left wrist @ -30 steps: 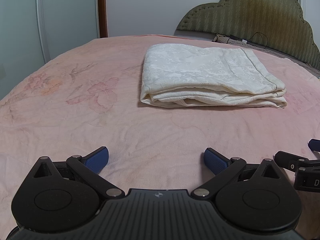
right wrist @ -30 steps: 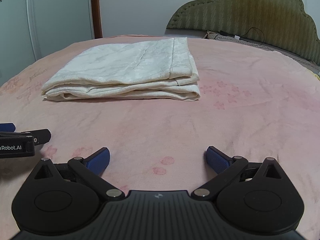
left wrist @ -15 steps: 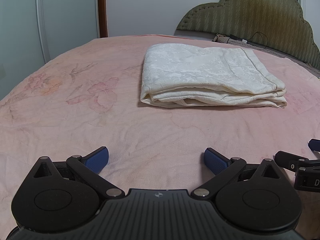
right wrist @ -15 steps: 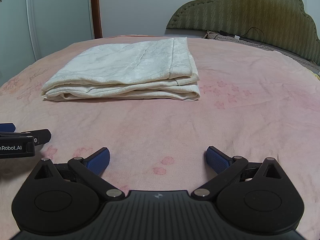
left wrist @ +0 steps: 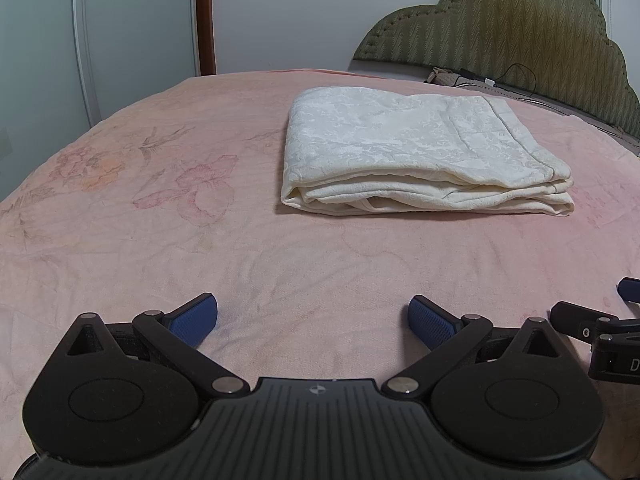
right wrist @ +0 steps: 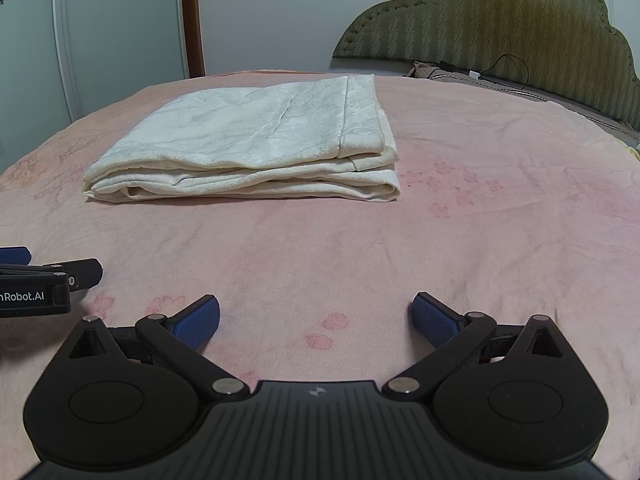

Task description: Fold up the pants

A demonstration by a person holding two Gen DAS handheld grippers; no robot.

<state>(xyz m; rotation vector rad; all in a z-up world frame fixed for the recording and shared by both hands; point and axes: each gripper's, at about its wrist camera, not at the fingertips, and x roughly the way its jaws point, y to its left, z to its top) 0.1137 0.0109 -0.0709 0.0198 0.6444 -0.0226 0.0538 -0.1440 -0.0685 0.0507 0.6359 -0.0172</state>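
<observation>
- Pink floral bedding (left wrist: 168, 240) is seen across the left wrist view, with a padded green headboard (left wrist: 520, 28) against the pale wall behind it.
- Folded cream pants (left wrist: 420, 156) are laid flat on the bed, ahead of the left tool (left wrist: 313, 316) and somewhat to its right, well apart from it.
- Stacked layers are shown at the near edge of the bundle, so the folding is judged finished or nearly so.
- From this side the bundle's long axis is seen running left to right across the view; a stitched hem band is seen at its right end.
- The left tool is held low over the bare bedding with its blue pads spread wide, and nothing is gripped between them; a resting pose clear of the cloth is suggested.
- Part of the right tool is glimpsed at the right edge of this view.

- In the right wrist view the same pants (right wrist: 256, 140) are found ahead and to the left, with a door frame (right wrist: 191, 16) and the headboard behind.
- Here too the long axis is seen lying left to right, and the hemmed end is turned toward the right.
- The right tool (right wrist: 316, 316) is likewise held wide apart and empty above the bedding, near the left tool at the left edge, presumably withdrawn so the bundle is left undisturbed.
</observation>
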